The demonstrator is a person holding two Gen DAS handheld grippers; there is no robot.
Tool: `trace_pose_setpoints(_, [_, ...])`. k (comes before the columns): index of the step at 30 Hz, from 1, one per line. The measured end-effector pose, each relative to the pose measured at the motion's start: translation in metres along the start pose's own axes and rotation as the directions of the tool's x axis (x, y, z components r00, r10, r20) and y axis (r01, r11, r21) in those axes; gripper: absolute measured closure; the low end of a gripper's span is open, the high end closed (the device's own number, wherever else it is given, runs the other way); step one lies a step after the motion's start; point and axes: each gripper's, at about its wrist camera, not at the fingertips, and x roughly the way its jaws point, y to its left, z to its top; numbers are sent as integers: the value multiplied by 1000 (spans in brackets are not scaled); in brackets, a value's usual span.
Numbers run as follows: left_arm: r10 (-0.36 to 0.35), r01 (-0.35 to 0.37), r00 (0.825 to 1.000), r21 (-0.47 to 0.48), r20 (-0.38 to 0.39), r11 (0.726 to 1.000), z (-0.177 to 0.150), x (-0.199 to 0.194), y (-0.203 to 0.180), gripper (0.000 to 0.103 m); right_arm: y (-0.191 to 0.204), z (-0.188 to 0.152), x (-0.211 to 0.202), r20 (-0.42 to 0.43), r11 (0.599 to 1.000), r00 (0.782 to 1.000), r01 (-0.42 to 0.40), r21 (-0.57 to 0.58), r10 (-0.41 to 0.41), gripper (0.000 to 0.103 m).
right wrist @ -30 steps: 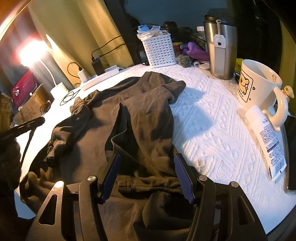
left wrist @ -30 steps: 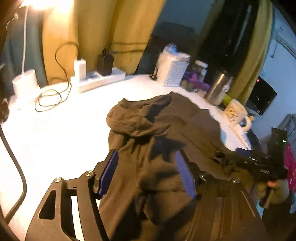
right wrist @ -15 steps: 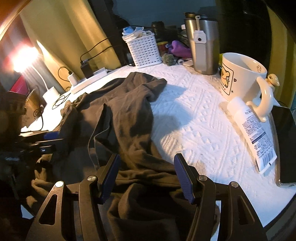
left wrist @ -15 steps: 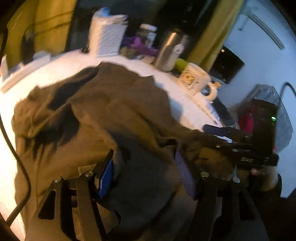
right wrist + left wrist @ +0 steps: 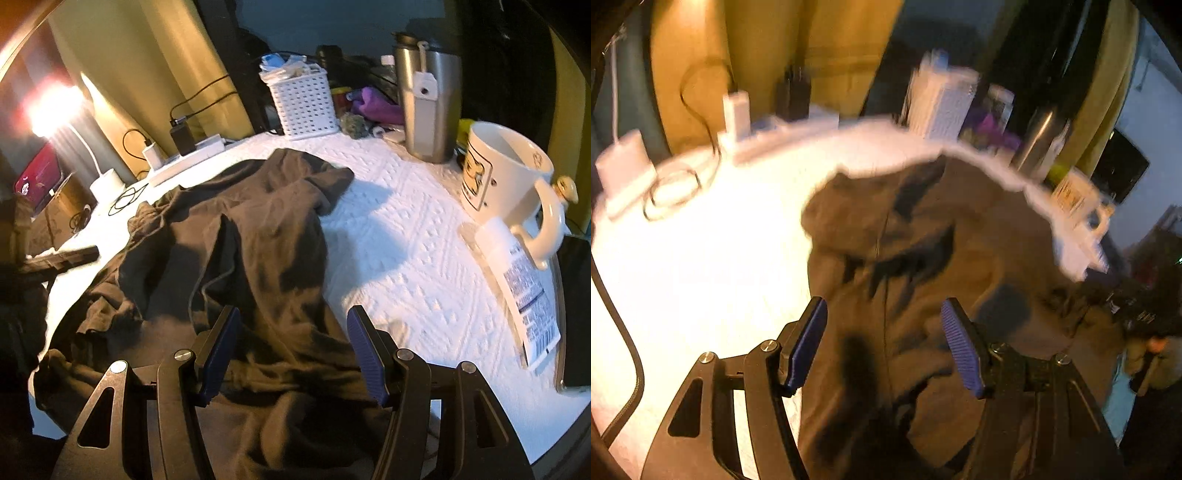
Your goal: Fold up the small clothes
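Observation:
A dark brown garment (image 5: 258, 243) lies crumpled on the white textured table cover (image 5: 406, 266), reaching from the near edge toward the far middle. It also shows, blurred, in the left wrist view (image 5: 923, 258). My right gripper (image 5: 293, 350) is open just above the garment's near part, with cloth between and under its blue pads (image 5: 364, 350). My left gripper (image 5: 884, 343) is open above the garment's near left part. The left gripper's tip also shows in the right wrist view (image 5: 62, 258) at the left edge.
A white mug (image 5: 506, 177), a tube (image 5: 524, 280) and a dark phone (image 5: 576, 314) lie at the right edge. A steel tumbler (image 5: 428, 107) and a white basket (image 5: 303, 99) stand at the back. A power strip with chargers and cables (image 5: 184, 151) sits at the back left, near a bright lamp (image 5: 55, 107).
The left gripper has swung back to the left over the garment; its view is motion-blurred. The right gripper has moved slightly. Both stay open.

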Motion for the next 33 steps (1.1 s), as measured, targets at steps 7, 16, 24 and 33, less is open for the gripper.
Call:
trace_pose_setpoints(7, [170, -169, 985, 143, 6, 975, -16, 23, -15, 100, 6, 1, 0, -13, 1000, 1000, 20, -11, -20, 40])
trace_pose_setpoints(16, [378, -379, 925, 40, 33, 925, -31, -16, 44, 99, 22, 8, 19, -45, 999, 999, 9, -46, -11, 40])
trace_pose_setpoints(24, [190, -185, 979, -70, 77, 980, -21, -49, 68, 96, 74, 40, 27, -2, 986, 999, -40, -161, 40, 40])
trace_pose_setpoints(33, [75, -76, 997, 74, 26, 994, 11, -19, 65, 59, 163, 57, 53, -34, 938, 978, -209, -277, 207, 41])
